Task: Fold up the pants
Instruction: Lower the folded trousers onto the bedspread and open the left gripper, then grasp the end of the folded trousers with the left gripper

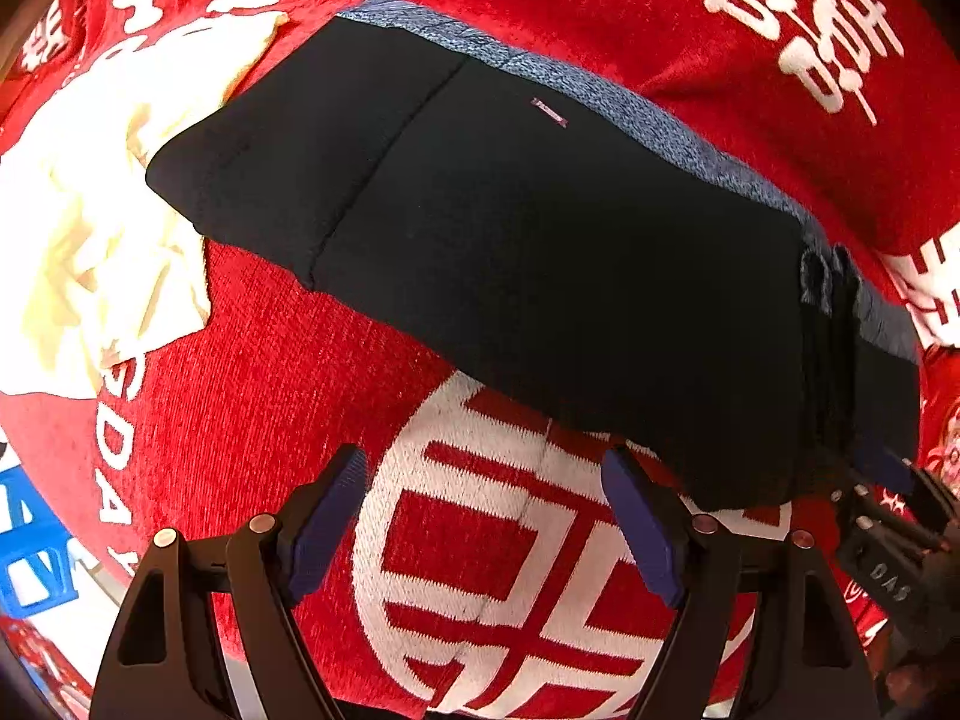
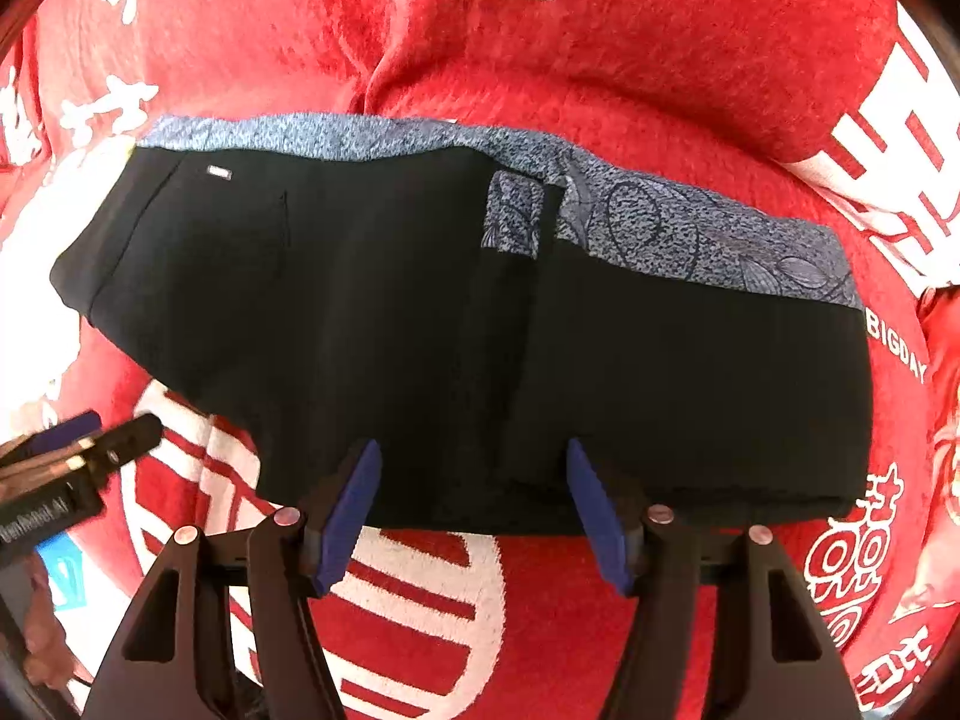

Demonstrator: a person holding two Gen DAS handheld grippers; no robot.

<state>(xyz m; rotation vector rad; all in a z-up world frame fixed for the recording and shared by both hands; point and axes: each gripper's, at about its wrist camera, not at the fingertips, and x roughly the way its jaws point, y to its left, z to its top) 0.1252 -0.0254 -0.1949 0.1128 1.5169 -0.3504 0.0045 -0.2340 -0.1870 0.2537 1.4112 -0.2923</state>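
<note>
The left tool [image 1: 483, 516] is spread wide with nothing between its blue pads [image 1: 327, 519], hovering over a white round emblem [image 1: 480, 570] woven into the red chenille cloth [image 1: 252, 360] that covers the surface. The right tool [image 2: 474, 510] is likewise spread and holds nothing, its pads [image 2: 348, 516] at the near edge of the folded pants [image 2: 390, 312]. The pants lie as a compact black stack just beyond both tools, to the far right of the left one and directly ahead of the right one. A speckled blue-grey patterned band [image 2: 660, 228] runs along their far edge, and a small metal tag [image 2: 219, 172] sits near the far left corner. Left of the pants lies a crumpled cream garment [image 1: 90, 228]. The cloth is nubby, printed with white characters [image 1: 810, 30].
</note>
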